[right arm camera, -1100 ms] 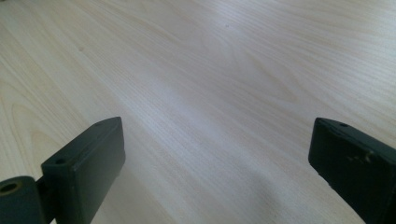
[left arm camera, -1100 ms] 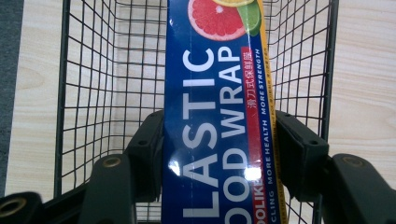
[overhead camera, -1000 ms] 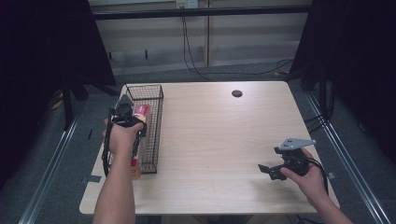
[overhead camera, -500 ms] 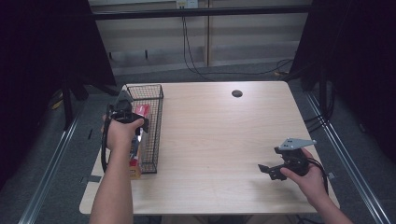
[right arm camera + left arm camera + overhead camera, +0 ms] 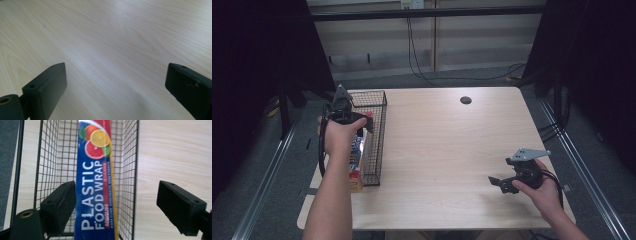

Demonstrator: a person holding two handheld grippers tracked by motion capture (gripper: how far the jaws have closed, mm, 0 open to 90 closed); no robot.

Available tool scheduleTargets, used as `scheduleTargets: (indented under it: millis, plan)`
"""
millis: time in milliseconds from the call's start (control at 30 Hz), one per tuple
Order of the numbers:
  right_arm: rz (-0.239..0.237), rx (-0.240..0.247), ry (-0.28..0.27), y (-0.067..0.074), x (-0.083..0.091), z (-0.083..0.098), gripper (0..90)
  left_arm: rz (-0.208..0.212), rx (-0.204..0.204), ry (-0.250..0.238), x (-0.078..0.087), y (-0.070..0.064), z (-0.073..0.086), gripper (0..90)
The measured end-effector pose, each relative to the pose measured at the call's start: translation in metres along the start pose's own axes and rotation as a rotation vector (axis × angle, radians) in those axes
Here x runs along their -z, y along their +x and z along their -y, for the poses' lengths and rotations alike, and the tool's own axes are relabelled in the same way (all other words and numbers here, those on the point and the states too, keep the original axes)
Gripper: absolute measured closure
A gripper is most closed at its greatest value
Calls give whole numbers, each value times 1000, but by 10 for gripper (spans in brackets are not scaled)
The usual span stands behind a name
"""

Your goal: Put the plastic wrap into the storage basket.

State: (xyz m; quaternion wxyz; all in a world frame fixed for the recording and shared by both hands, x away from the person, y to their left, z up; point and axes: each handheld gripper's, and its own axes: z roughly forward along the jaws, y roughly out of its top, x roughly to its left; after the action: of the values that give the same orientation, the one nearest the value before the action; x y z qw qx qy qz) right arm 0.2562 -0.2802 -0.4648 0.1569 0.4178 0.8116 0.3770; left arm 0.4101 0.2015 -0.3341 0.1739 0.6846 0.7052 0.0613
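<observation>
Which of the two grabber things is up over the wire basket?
The left gripper is over the wire basket, above the plastic food wrap box. The right gripper is over bare table.

Box (image 5: 96,192) lettering: "PLASTIC FOOD WRAP", white on blue
Red strip beside it: small print, too blurred to read
Box's top: citrus fruit picture

A long blue cardboard box of plastic food wrap (image 5: 96,195), with white letters and pictures of citrus fruit at its far end, lies lengthwise inside a black wire mesh basket (image 5: 374,142). The basket stands at 9 o'clock on the table, along its left edge.
</observation>
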Motion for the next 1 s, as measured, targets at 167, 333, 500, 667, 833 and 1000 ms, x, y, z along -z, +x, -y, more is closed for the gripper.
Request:
scheduleTargets:
  millis: [167,333,500,667,833,1000]
  plan:
    - [-5,0,1,1,0,0,36,33,-11,-18,8,-12,-1,137]
    - [-6,-4,0,1,2,0,36,52,-26,-18,11,-20,-1,132]
    - [-6,-4,-2,0,2,0,36,73,-41,-20,12,-29,0,122]
    - [-10,-2,-2,1,1,0,36,97,-72,-21,15,-39,1,121]
    - [-7,5,2,1,0,0,36,129,-80,-23,14,-48,5,116]
    - [-11,3,2,3,0,-1,36,149,-116,-19,9,-59,8,115]
